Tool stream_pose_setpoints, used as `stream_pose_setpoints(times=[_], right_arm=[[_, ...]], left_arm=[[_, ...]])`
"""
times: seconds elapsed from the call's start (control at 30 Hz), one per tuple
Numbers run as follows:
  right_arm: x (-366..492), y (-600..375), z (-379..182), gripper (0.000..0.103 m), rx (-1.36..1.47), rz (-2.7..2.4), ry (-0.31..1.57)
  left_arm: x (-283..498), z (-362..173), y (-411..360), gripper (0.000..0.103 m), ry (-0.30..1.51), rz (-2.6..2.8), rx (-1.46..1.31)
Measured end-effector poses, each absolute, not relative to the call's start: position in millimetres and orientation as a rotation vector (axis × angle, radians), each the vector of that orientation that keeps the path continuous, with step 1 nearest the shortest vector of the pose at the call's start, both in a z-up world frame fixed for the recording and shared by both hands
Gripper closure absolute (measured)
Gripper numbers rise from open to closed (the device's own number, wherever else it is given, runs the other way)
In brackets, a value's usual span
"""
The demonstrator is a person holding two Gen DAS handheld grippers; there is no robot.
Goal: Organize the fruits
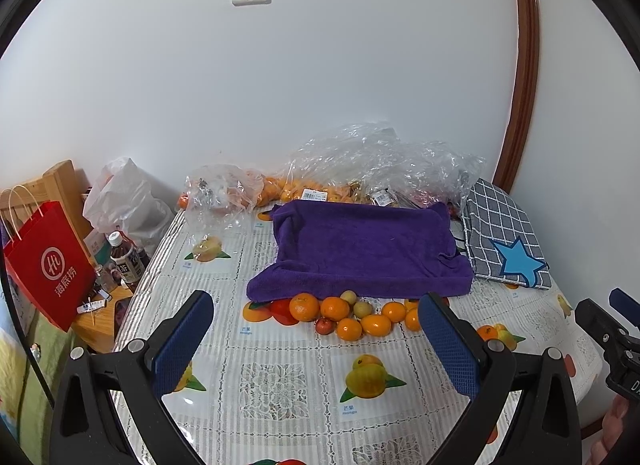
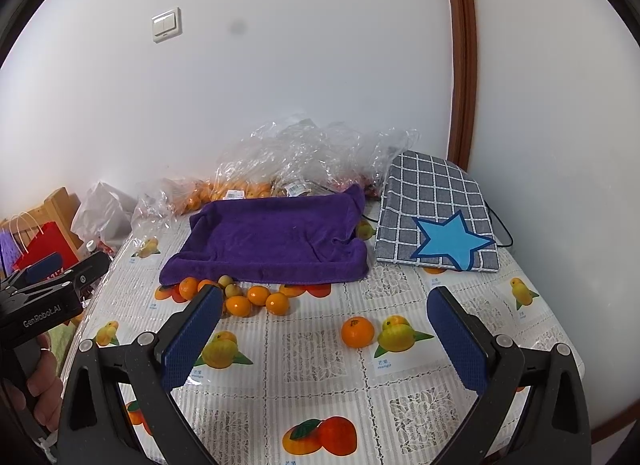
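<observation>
Both tools hang above the desk [image 2: 320, 385] with nothing between their fingers: the left hand-held gripper [image 1: 316, 341] has its blue, dimpled pads spread wide, and the right hand-held gripper [image 2: 324, 333] is spread just as wide.

The desk wears a glossy plastic cloth printed with lace squares and pictures of fruit, so printed fruit and real fruit are easy to confuse. The real pile of small oranges [image 1: 348, 315] lies huddled against the front edge of a plush purple towel [image 1: 360, 249], which is draped over something tray-shaped that is wholly hidden. Mixed in are a few pale, round fruits [image 1: 362, 308] and one small dark red one [image 1: 325, 326]; I cannot tell their kind.

Only the right wrist view shows a lone orange [image 2: 357, 331] lying apart, nearer the front, beside a printed mango. Behind the towel, crumpled clear bags [image 1: 380, 161] hold more oranges, blurred by the film. A checked grey cushion [image 2: 436, 213] with a blue star sits to the right. The left view alone shows the red paper bag [image 1: 48, 261] fully.
</observation>
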State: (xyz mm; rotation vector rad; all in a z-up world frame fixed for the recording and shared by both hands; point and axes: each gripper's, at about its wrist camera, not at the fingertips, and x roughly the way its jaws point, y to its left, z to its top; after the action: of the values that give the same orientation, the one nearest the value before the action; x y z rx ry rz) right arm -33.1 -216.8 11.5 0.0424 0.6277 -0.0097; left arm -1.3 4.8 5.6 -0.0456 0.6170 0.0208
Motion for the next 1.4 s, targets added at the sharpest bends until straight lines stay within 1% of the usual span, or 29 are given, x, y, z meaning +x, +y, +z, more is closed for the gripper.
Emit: stream_pose_setpoints(times=[0.87, 1.17, 1.33, 1.4], right_arm=[[-31, -213, 7, 0.002, 0.038, -0.018, 0.628], [-18, -221, -9, 0.002, 0.059, -0.027, 0.63], [3, -228, -33, 0.002, 0.04, -0.035, 0.67], [10, -230, -44, 0.005, 0.036, -0.039, 0.685]], left_arm=[[-3, 4, 7, 0.0, 0.616, 0.022, -0.044], [15, -16, 19, 0.0, 0.626, 0.034, -0.04], [28, -33, 26, 0.0, 0.647, 0.047, -0.038], [36, -44, 30, 0.0, 0.661, 0.058, -0.032]])
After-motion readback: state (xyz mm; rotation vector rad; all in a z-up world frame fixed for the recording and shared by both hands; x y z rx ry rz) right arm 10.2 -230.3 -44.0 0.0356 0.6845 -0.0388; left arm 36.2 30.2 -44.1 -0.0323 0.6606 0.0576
